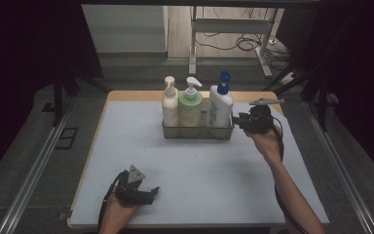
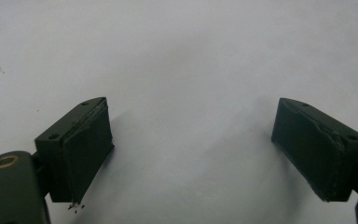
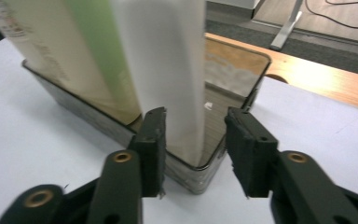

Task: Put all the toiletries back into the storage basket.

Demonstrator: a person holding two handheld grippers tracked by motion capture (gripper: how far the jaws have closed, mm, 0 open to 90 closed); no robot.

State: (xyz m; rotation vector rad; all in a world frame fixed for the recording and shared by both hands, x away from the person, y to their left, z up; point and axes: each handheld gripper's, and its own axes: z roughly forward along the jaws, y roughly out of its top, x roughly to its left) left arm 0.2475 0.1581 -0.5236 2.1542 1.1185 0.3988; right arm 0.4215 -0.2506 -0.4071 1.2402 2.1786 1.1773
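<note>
The three pump bottles stand side by side in a clear tray (image 1: 197, 132) near the far edge of the table (image 1: 195, 175), a little right of its middle. The tray's low wall keeps them upright and in a row, so only their sides and tops are free to be taken.

The right gripper (image 1: 237, 120) comes in level at the tray's right end, aimed at the white bottle with the blue pump (image 1: 221, 105). In the right gripper view its jaws straddle that bottle (image 3: 165, 70) low down, just above the tray rim. One pad looks close against the bottle's side while a gap remains at the other, so the jaws seem not yet clamped, though the blur makes that hard to be sure of. A side approach suits a tall bottle whose top is taken up by the pump.

The bottle's long axis stands vertical, pump uppermost, its nozzle seemingly turned toward the far edge. The green bottle (image 1: 190, 108) and the cream bottle (image 1: 170, 103) stand to its left.

The left gripper (image 1: 148, 193) rests near the table's near edge, jaws spread wide with nothing between them, out of the way.
</note>
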